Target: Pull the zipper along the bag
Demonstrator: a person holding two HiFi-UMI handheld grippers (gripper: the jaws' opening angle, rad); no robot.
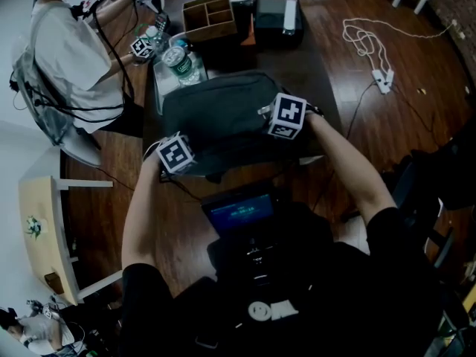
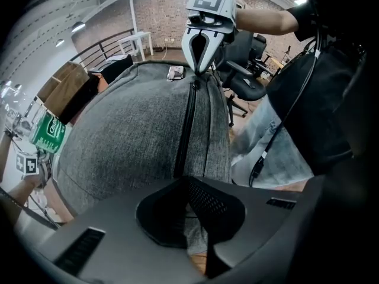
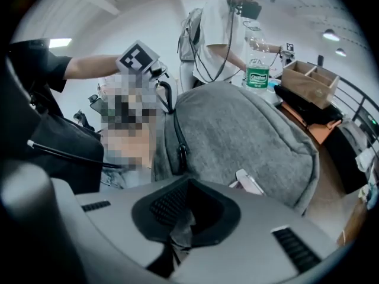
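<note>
Head view: marker cubes (image 1: 288, 115) hide the jaws of the left gripper (image 1: 184, 155) and right gripper (image 1: 274, 113). The zipper (image 2: 186, 123) of the bag (image 1: 223, 106) is not discernible there.

Right gripper view: the grey piece pinched in the jaws is mostly buried; pull tab or fabric undetermined.

Bottle (image 1: 181, 64) label illegible.

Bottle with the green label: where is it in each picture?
Head view: the bottle stands upper left of centre, behind the grey bag.
Left gripper view: its green label shows at the left edge.
Right gripper view: upright, upper right of centre, behind the bag.
Shared landmark: the wooden box near the bottle, in all three views.
</note>
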